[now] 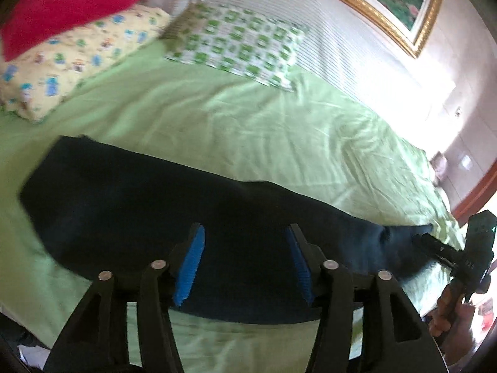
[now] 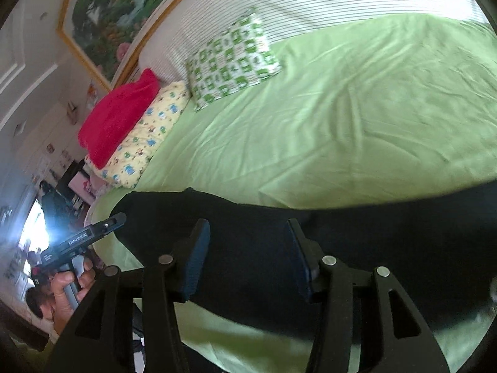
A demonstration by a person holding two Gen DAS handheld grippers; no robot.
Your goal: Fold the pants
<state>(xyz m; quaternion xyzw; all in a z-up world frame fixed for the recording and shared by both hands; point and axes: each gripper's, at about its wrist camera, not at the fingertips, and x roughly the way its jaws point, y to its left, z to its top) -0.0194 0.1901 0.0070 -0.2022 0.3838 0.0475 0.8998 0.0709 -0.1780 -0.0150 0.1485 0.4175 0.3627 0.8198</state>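
Dark navy pants (image 1: pixel 149 205) lie in a long strip across the near side of a green bed sheet (image 1: pixel 248 124). They also show in the right wrist view (image 2: pixel 357 233). My left gripper (image 1: pixel 245 248) is open, its blue pads apart above the pants, holding nothing. My right gripper (image 2: pixel 248 245) is open above the pants too. In the left wrist view the right gripper (image 1: pixel 435 245) is at the pants' right end. In the right wrist view the left gripper (image 2: pixel 105 227) is at the pants' left end.
A red cloth (image 1: pixel 71 3) lies on a yellow patterned pillow (image 1: pixel 77 59) at the head of the bed, beside a green and white pillow (image 1: pixel 239 43). A striped headboard (image 1: pixel 310 15) and a gold-framed painting (image 1: pixel 388 9) stand behind. The bed's near edge runs under my grippers.
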